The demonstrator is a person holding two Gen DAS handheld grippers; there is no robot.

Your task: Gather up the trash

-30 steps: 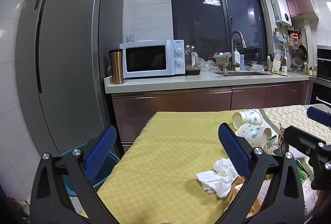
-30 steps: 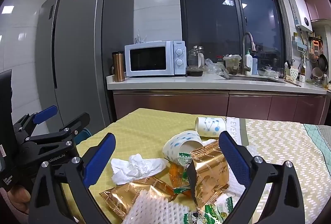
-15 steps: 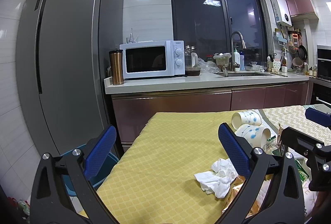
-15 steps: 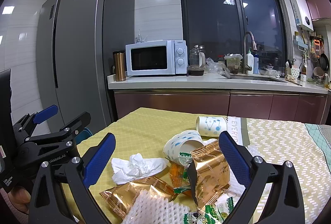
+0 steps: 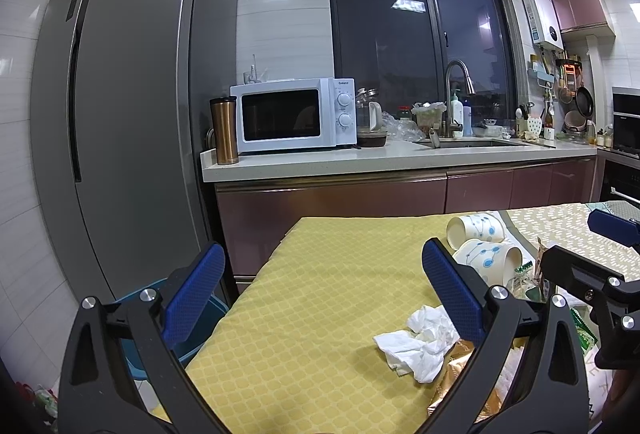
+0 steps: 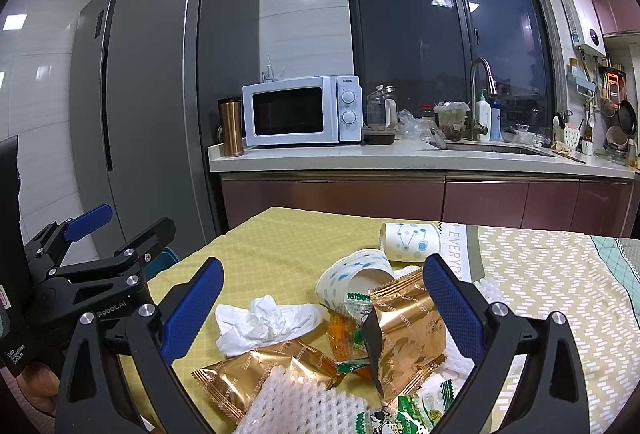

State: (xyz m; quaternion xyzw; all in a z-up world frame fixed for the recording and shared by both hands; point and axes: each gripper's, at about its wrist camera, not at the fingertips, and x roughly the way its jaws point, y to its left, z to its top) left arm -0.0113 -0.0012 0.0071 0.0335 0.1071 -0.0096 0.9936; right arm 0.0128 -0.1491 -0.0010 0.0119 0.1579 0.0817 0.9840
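Note:
A pile of trash lies on the yellow tablecloth (image 6: 280, 246): a crumpled white tissue (image 6: 266, 320), two gold snack wrappers (image 6: 408, 330) (image 6: 256, 370), white foam netting (image 6: 296, 406), green wrappers (image 6: 416, 414) and two spotted paper cups on their sides (image 6: 412, 241) (image 6: 352, 280). My right gripper (image 6: 320, 310) is open and empty above the pile. My left gripper (image 5: 320, 294) is open and empty over the cloth, left of the tissue (image 5: 420, 342) and cups (image 5: 486, 260).
A blue bin (image 5: 192, 322) stands on the floor by the table's left corner, beside the grey fridge (image 5: 120, 113). Behind the table is a counter (image 5: 400, 157) with a microwave (image 5: 292, 115), a copper tumbler (image 5: 225, 129) and a sink.

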